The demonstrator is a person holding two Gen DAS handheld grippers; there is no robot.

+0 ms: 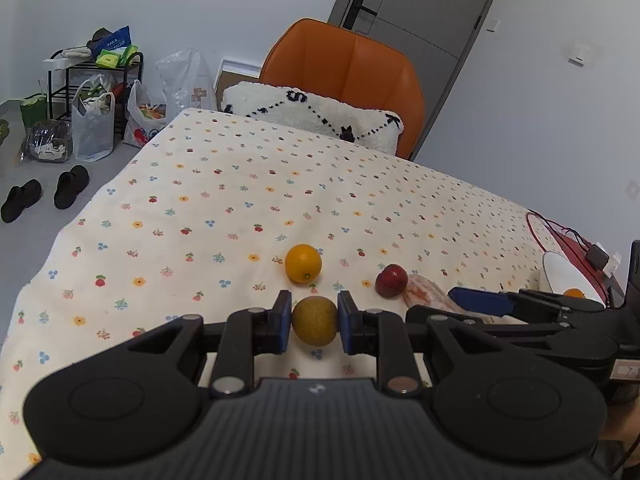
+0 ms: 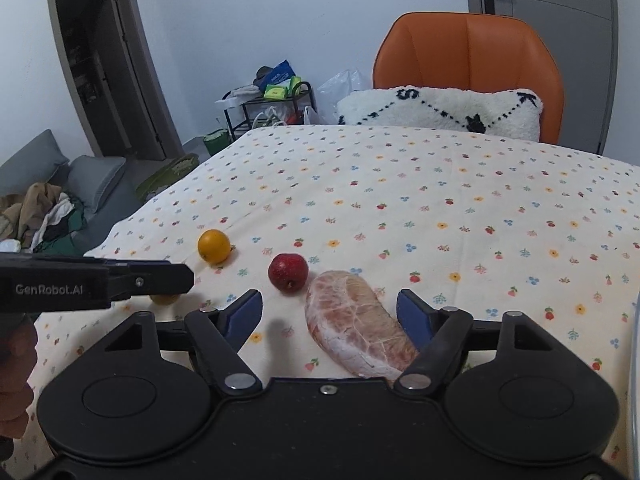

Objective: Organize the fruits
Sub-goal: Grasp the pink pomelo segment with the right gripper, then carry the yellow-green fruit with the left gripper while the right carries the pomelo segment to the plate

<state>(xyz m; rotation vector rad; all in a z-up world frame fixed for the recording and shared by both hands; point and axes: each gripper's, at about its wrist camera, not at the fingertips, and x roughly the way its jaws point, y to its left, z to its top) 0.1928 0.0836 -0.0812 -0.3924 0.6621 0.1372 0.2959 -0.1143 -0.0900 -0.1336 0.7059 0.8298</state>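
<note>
Closing on a small yellow-brown fruit (image 1: 314, 321), the left gripper (image 1: 314, 322) has its two blue pads right against the fruit's sides, so the jaws are nearly shut around it. The fruit seems to rest on the flowery cloth (image 1: 224, 184). Just behind it sits an orange (image 1: 303, 263). To the fruit's right lie a red fruit (image 1: 391, 279) and a pink peeled piece (image 1: 424, 296). Farther right of the fruit, at the cloth's edge, stands a white bowl (image 1: 560, 270) with something orange inside; most of the bowl is hidden.

The step looks like picking up the yellow-brown fruit. Next it likely needs a gentle lift and a carry to the bowl.

In the right wrist view, the right gripper (image 2: 329, 312) is wide open and holds nothing. The pink peeled piece (image 2: 356, 320) lies between its fingers, nearer the right one. Left of that piece sits the red fruit (image 2: 288, 272), and farther left the orange (image 2: 214, 245). The left gripper (image 2: 160, 278) pokes in there, hiding most of the yellow-brown fruit (image 2: 164, 300).
</note>
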